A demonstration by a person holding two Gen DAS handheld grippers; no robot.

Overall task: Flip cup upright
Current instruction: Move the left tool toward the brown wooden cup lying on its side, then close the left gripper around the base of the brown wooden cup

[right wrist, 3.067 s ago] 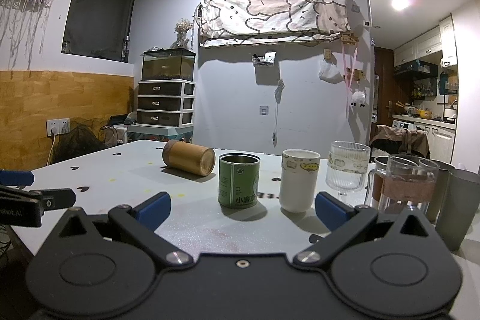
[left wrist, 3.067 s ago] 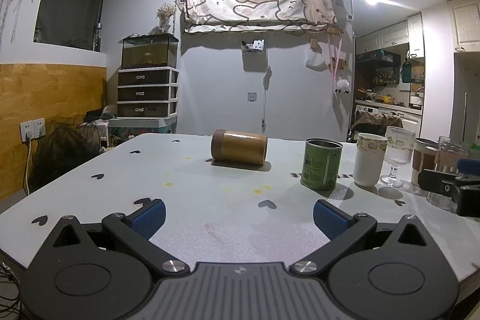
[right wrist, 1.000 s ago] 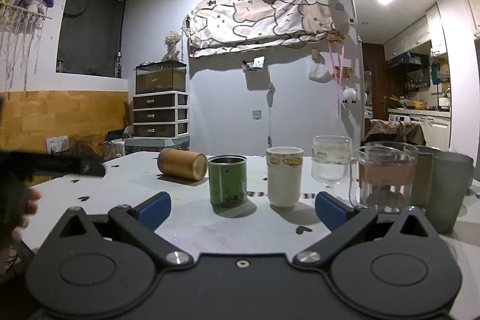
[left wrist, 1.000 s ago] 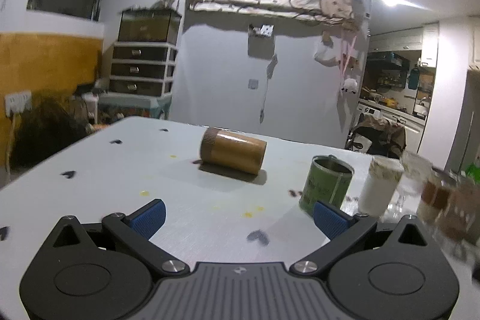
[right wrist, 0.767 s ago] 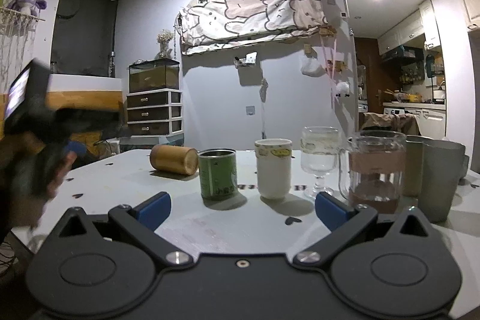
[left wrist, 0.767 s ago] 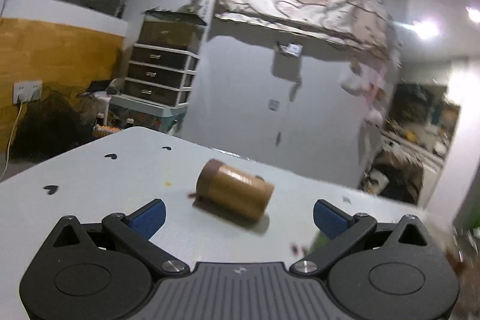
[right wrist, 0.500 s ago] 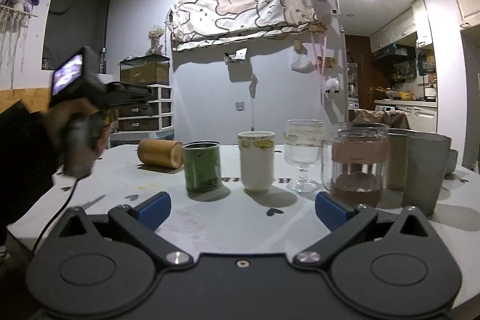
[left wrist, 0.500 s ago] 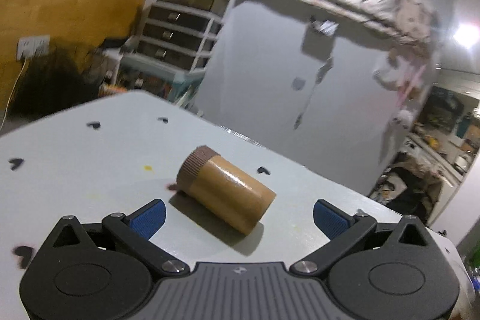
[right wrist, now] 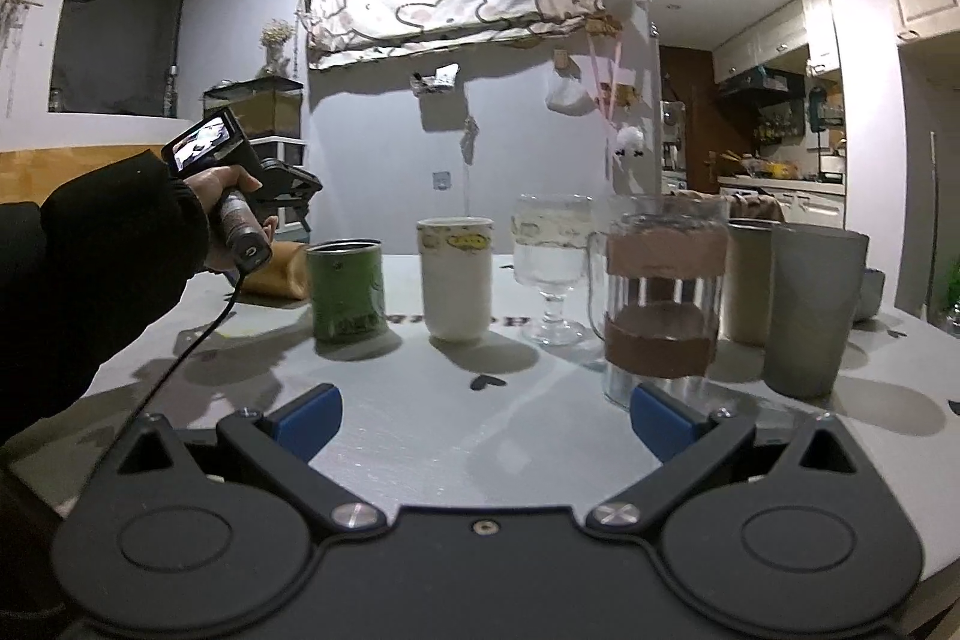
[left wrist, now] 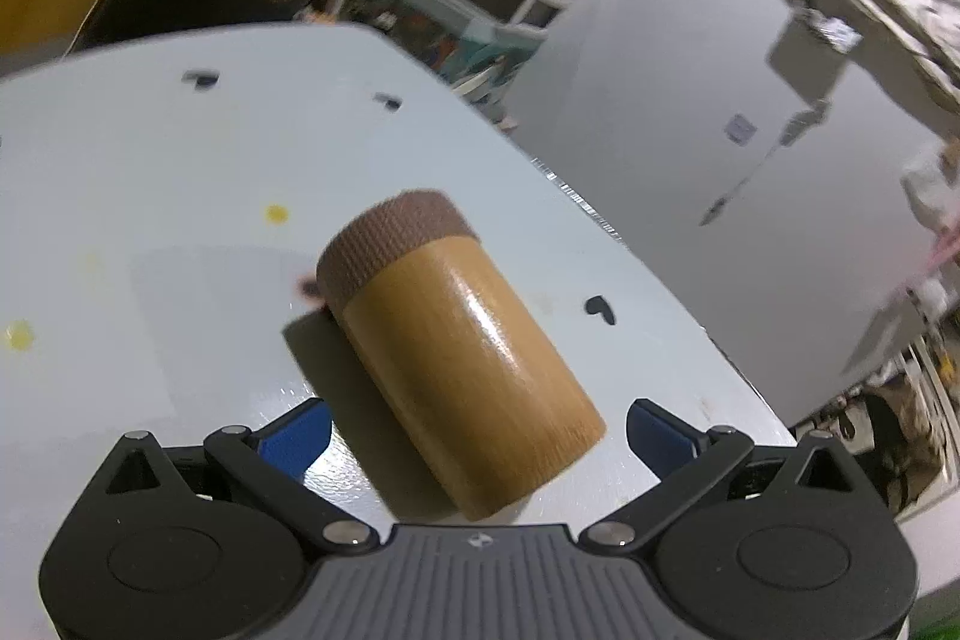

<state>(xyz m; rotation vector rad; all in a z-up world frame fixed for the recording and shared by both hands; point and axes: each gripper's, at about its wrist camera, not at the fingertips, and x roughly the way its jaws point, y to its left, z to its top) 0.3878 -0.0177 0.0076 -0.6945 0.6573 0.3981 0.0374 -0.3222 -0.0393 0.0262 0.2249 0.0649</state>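
A tan wooden cup (left wrist: 456, 358) with a brown knurled band at one end lies on its side on the grey table (left wrist: 180, 172). My left gripper (left wrist: 480, 436) is open, just above the cup's near end, with the blue pads on either side and apart from it. In the right wrist view the cup (right wrist: 279, 271) is mostly hidden behind the hand that holds the left gripper (right wrist: 282, 190). My right gripper (right wrist: 483, 415) is open and empty, low over the table's near part.
A row stands on the table in the right wrist view: a green tin (right wrist: 348, 289), a white mug (right wrist: 456, 277), a stemmed glass (right wrist: 552, 262), a glass jar with brown bands (right wrist: 660, 298) and a grey tumbler (right wrist: 813, 310). The table's far edge (left wrist: 576, 202) runs behind the cup.
My left gripper has moved forward and tilted down onto the lying cup, which now fills the space between its open fingers. The right gripper has drifted slightly; the cup has not moved.
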